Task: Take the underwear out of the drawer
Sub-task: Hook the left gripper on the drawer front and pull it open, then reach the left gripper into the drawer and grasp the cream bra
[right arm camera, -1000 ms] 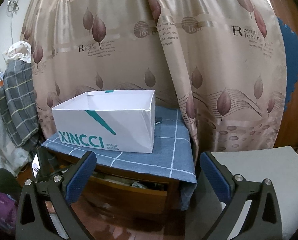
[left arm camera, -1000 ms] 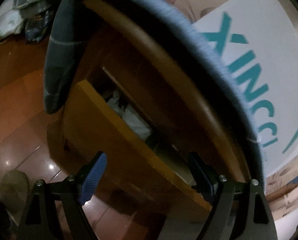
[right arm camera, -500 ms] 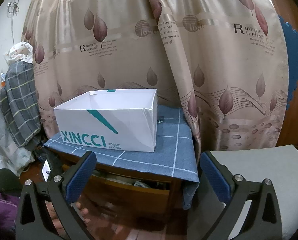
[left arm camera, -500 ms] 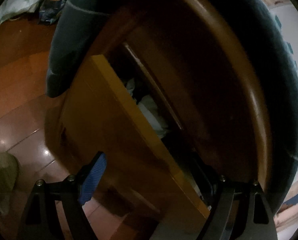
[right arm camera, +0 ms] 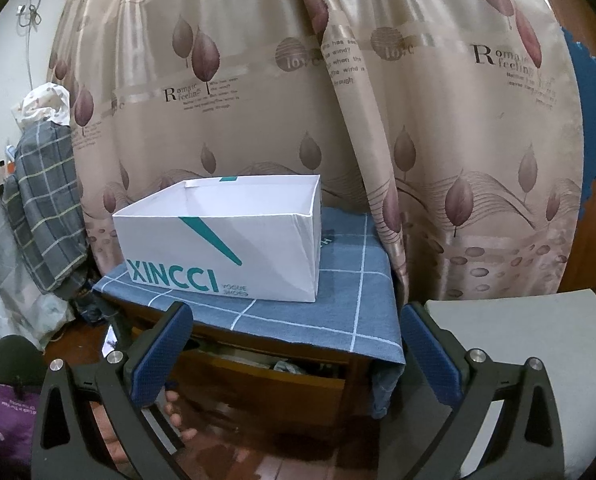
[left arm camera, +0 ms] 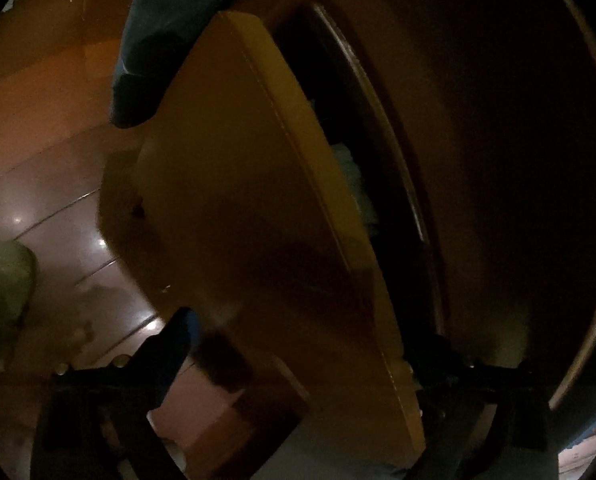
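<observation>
Left gripper point(left arm camera: 298, 354) wide, jaws just been opening; straddling the drawer front point(left arm camera: 234, 216), one finger outside it, the other in the dark gap behind. No pad contact visible, nothing gripped. Drawer point(right arm camera: 274, 376) pulled partly out under the worktop point(right arm camera: 282, 344). Pale cloth point(left arm camera: 347, 164) showing in the drawer gap ahead of the left gripper, up along the front's top edge; likely the underwear, too dark to tell. Corner of blue checked cloth point(left arm camera: 146, 48) hanging down ahead and to the left. Glossy wood floor point(left arm camera: 46, 128) off to the left.

Right gripper point(right arm camera: 294, 354) wide, empty, aimed at the worktop from further back. White box point(right arm camera: 226, 248) straight ahead on the blue checked cloth, above the jaws. Drawer between and just below the fingers, crumpled fabric visible inside. Leaf-print curtain point(right arm camera: 437, 120) behind. Person's fingers point(right arm camera: 176, 412) behind the left jaw, low.
</observation>
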The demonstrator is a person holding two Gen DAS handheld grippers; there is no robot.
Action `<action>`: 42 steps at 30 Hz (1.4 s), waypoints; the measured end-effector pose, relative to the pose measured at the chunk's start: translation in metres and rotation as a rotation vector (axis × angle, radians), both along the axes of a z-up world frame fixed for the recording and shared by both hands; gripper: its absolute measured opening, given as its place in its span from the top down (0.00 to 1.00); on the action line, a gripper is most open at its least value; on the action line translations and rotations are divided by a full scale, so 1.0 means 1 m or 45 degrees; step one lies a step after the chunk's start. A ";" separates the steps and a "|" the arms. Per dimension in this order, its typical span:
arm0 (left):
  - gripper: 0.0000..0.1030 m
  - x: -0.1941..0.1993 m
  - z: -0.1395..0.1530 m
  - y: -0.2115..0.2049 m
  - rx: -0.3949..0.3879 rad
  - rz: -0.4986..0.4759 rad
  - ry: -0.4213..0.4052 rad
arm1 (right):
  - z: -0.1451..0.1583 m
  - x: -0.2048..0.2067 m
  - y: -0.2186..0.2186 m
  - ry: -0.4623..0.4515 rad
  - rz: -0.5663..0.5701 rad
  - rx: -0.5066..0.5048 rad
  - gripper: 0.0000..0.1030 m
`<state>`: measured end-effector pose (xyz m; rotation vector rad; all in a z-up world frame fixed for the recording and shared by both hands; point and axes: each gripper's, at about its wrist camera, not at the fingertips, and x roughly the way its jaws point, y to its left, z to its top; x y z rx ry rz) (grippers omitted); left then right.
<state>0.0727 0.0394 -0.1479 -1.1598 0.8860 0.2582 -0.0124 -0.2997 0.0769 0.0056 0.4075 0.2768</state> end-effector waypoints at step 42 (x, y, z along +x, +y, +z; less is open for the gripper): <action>0.01 -0.074 0.051 -0.009 0.205 -0.302 0.195 | -0.005 0.007 -0.021 0.078 -0.049 0.044 0.00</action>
